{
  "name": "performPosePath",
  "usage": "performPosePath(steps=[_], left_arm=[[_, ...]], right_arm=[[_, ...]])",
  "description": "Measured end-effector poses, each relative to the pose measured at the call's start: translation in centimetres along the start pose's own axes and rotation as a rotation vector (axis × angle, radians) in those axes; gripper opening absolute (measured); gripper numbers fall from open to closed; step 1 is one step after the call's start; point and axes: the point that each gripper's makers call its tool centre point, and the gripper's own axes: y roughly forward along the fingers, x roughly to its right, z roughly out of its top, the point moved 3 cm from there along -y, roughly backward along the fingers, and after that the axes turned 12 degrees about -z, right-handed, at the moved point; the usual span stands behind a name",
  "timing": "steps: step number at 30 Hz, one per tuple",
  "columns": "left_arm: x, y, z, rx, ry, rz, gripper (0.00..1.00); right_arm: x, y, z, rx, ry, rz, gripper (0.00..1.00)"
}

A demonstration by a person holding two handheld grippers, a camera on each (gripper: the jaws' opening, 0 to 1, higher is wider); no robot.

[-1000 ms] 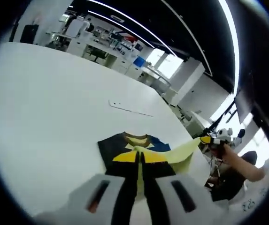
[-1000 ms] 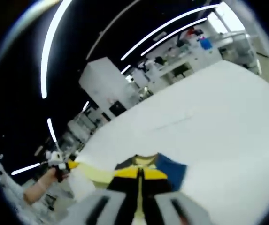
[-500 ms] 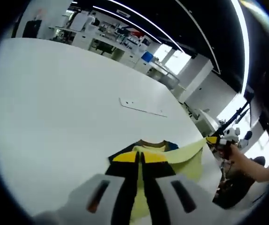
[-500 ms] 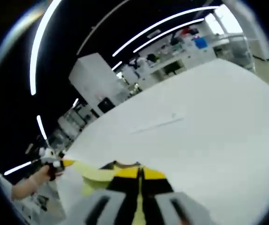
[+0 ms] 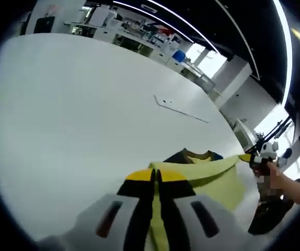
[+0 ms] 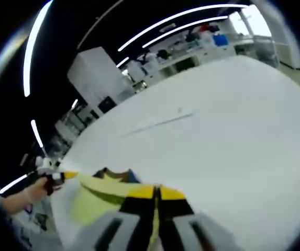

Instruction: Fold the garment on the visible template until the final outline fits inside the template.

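holding a yellow garment taut between both grippers over the table

near: left gripper (image 5: 156, 178) has its jaws pinched tight on the garment (image 5: 212, 178), yellow cloth running out between the tips. right gripper (image 6: 156, 192) is the same, jaws clamped on the garment (image 6: 95, 196). in the left gripper view the other gripper shows at the right edge, with a hand (image 5: 271, 180) behind it. in the right gripper view a hand (image 6: 34, 189) holds the other gripper at the left edge.

garment: pale yellow sheet with a dark and blue part at the collar end, stretched as a band between the two grippers and sagging below that line. it is lifted, and i can't tell whether the low edge touches the table (image 5: 76, 104).

handling, my judgement: light, soft, no stiffness, so it will droop and wrinkle wherever it isn't tensioned. thin fabric can slip out of a pinch, so grip at corners or hems where the layers are thicker, and keep the edge taut while laying it down.

farther: a thin line mark (image 5: 181, 110) on the white table, well beyond the cloth, probably the template edge; also visible in the right gripper view (image 6: 157, 124).

containers: none near the work. blue bins on far benches, contents too small to tell.
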Motion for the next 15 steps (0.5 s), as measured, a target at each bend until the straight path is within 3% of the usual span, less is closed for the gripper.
performPosePath(steps=[5, 11, 15], left_arm=[[-0.09, 0.35, -1.08, -0.019, 0.02, 0.02, 0.0], [-0.18, 0.28, -1.05, -0.011, 0.043, 0.014, 0.0], [0.1, 0.41, -0.88, -0.007, 0.097, -0.003, 0.0]], right_arm=[[0.41, 0.37, -0.6, -0.01, -0.001, -0.008, 0.0], [0.28, 0.26, -0.83, 0.001, 0.01, -0.004, 0.0], [0.16, 0.29, -0.71, 0.012, -0.042, -0.011, 0.0]])
